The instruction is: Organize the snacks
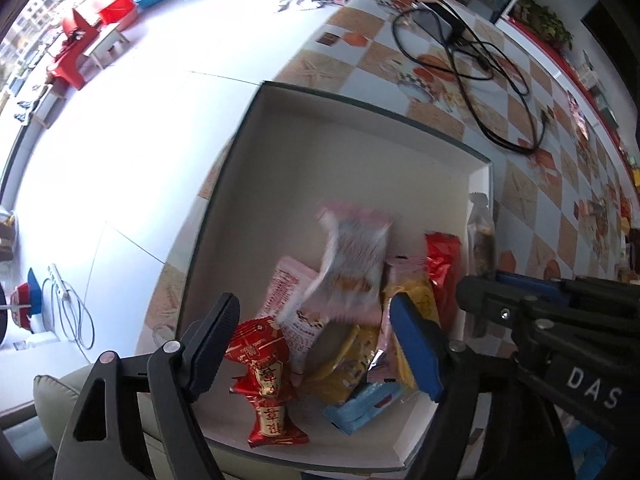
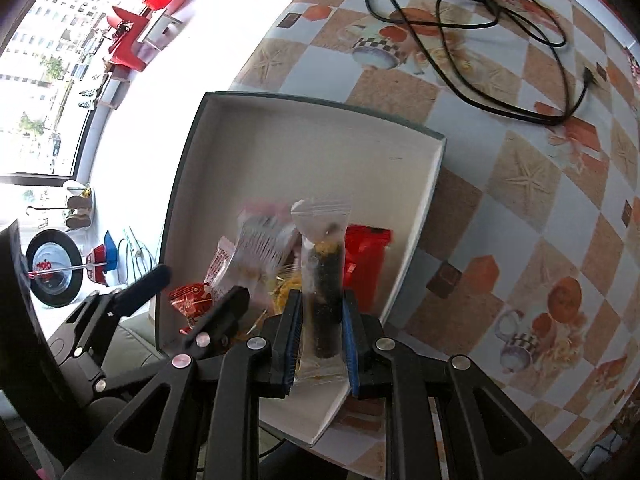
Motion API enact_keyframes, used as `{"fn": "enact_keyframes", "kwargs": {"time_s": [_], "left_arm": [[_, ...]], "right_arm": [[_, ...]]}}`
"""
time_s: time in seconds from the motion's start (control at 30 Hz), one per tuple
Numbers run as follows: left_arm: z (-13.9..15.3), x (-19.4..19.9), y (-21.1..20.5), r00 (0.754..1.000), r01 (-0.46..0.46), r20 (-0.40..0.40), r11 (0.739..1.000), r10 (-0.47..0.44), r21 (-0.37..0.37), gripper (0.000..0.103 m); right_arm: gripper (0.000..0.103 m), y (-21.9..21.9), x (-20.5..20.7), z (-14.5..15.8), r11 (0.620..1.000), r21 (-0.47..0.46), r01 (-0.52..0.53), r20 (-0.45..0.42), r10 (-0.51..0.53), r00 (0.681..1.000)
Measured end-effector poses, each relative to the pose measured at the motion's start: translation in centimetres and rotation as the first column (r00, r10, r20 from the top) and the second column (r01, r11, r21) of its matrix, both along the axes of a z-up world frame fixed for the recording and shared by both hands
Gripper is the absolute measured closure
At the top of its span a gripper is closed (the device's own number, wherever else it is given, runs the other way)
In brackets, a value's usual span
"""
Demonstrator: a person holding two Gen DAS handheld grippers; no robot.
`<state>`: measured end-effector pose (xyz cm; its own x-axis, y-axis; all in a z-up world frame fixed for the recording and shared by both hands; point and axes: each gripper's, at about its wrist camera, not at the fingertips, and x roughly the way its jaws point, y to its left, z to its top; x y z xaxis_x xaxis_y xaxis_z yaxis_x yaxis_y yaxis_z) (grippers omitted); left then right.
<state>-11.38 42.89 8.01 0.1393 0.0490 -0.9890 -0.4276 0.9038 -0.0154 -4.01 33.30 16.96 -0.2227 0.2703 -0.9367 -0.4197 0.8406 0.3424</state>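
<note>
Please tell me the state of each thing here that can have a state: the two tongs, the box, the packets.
Left tongs: open, holding nothing, above the box.
Right tongs: shut on the clear packet.
Clear packet: upright, gripped, sealed at its top.
Box: open, no lid on, partly filled.
Pink packet: blurred, in motion over the pile.
Red packet: lying flat in the box.

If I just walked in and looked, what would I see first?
Probably the white box on the checkered table, with a bright heap of snack packets piled at its near end. A blurry pink and white packet is above the heap, beyond the open left gripper. The right gripper pinches a clear bag of dark snack upright.
</note>
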Motion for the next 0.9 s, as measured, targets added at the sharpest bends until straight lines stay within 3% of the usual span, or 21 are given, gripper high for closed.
{"fn": "enact_keyframes", "kwargs": {"time_s": [0.1,0.13,0.17,0.2,0.27,0.4,0.5,0.9], "left_arm": [[-0.5,-0.1,0.4,0.999,-0.019,-0.038,1.000,0.019,-0.005,0.019],[-0.5,-0.2,0.5,0.999,-0.023,-0.044,1.000,0.023,0.012,0.017],[-0.5,-0.3,0.5,0.999,-0.024,-0.047,0.999,0.026,0.029,0.016],[-0.4,-0.4,0.6,0.998,-0.025,-0.052,0.998,0.028,0.053,0.016],[-0.3,-0.7,0.6,0.998,-0.022,-0.053,0.997,0.026,0.075,0.016],[-0.4,-1.1,0.7,0.996,-0.017,-0.083,0.996,0.025,0.093,0.015],[-0.4,-1.5,0.6,0.996,-0.009,-0.090,0.995,0.017,0.097,0.015],[0.2,-2.7,-1.2,0.996,0.045,-0.087,0.993,-0.035,0.105,0.015]], "right_arm": [[0.081,0.4,0.0,0.1,1.000,-0.009,-0.016,0.009,0.016,1.000],[0.075,0.5,0.1,0.1,1.000,-0.013,-0.022,0.012,0.022,1.000],[0.066,0.5,0.0,0.1,0.999,-0.020,-0.029,0.017,0.029,0.999],[0.043,0.5,-0.1,0.2,0.999,-0.027,-0.030,0.027,0.031,0.999],[0.021,0.0,-0.2,0.6,0.999,-0.037,-0.024,0.071,0.027,0.997],[0.020,0.0,-0.6,0.7,0.997,-0.068,-0.045,0.096,0.051,0.994],[0.000,-0.1,-1.1,0.9,0.994,-0.091,-0.059,0.124,0.070,0.990],[0.000,-0.5,-2.8,2.2,0.986,-0.131,-0.105,0.186,0.129,0.974]]}}
